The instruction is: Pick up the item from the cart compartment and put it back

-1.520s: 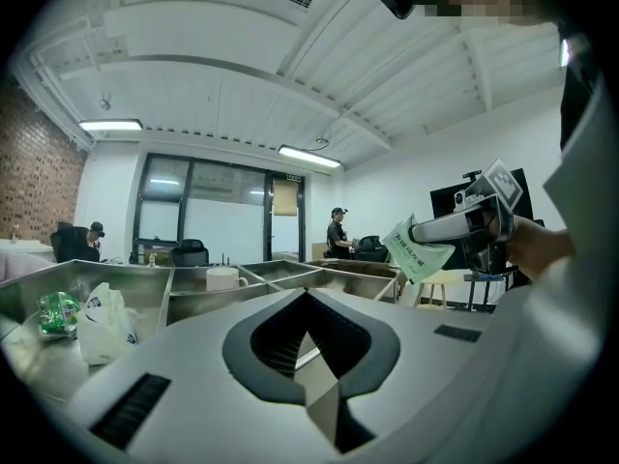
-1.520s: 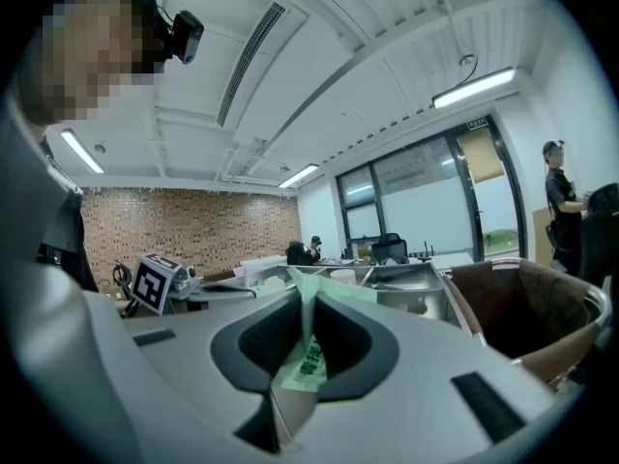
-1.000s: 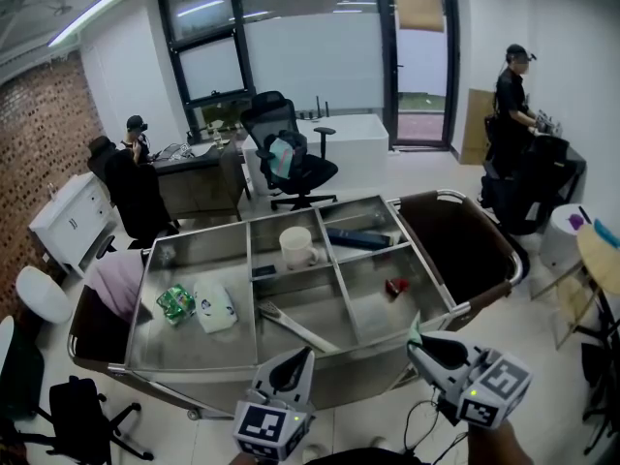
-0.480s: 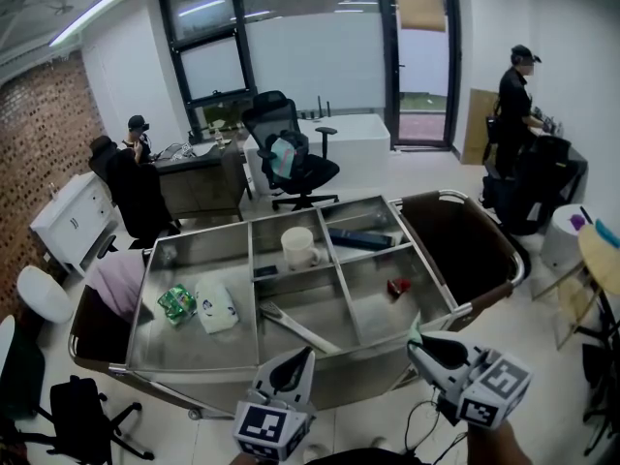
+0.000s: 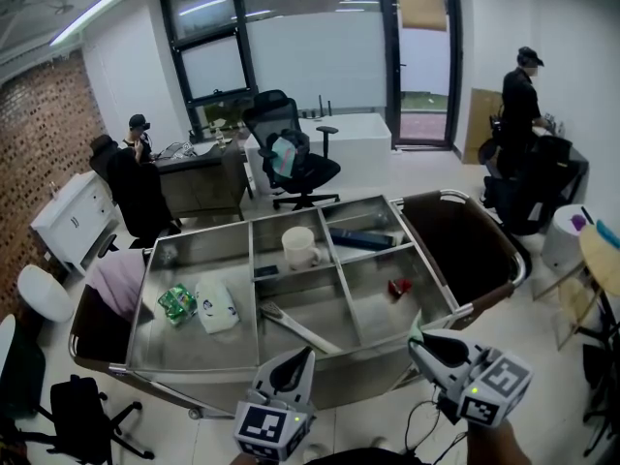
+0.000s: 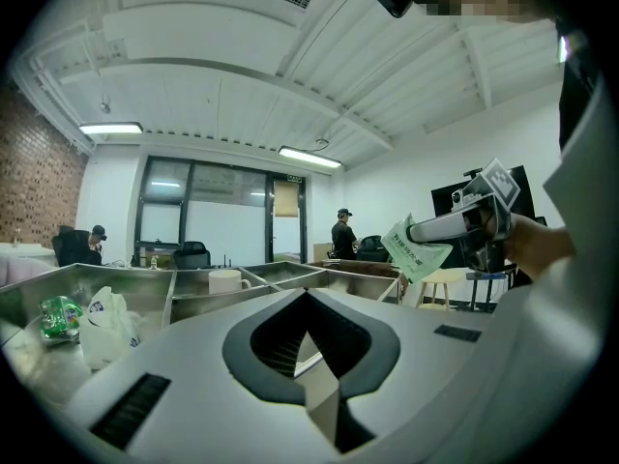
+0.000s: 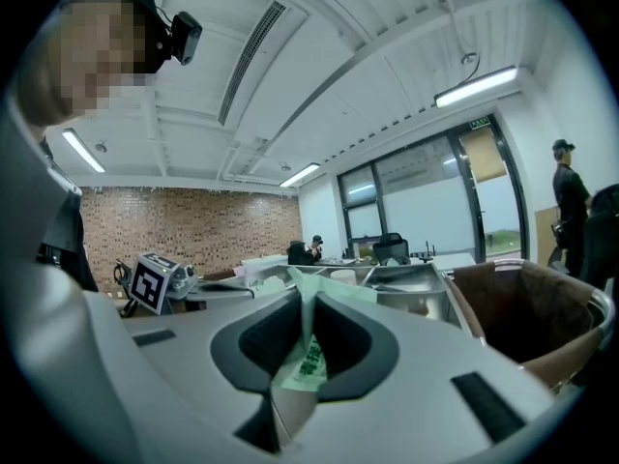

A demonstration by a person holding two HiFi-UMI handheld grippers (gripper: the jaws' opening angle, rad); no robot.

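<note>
**Green packet held at the cart's edge**

The right gripper [image 5: 417, 343] is clamped on a pale green packet [image 7: 308, 361] beside the cart's [image 5: 363, 361] near right corner. The left gripper [image 5: 304, 354] is closed and empty. Carry the packet well over a compartment and lower it before releasing.

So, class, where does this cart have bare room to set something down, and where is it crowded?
Bare: the near half of the left compartment, in front of the green pouch and white bag; the near-right compartment around the red item. Crowded: the mug bay; the long tool crosses the middle bay.
</note>
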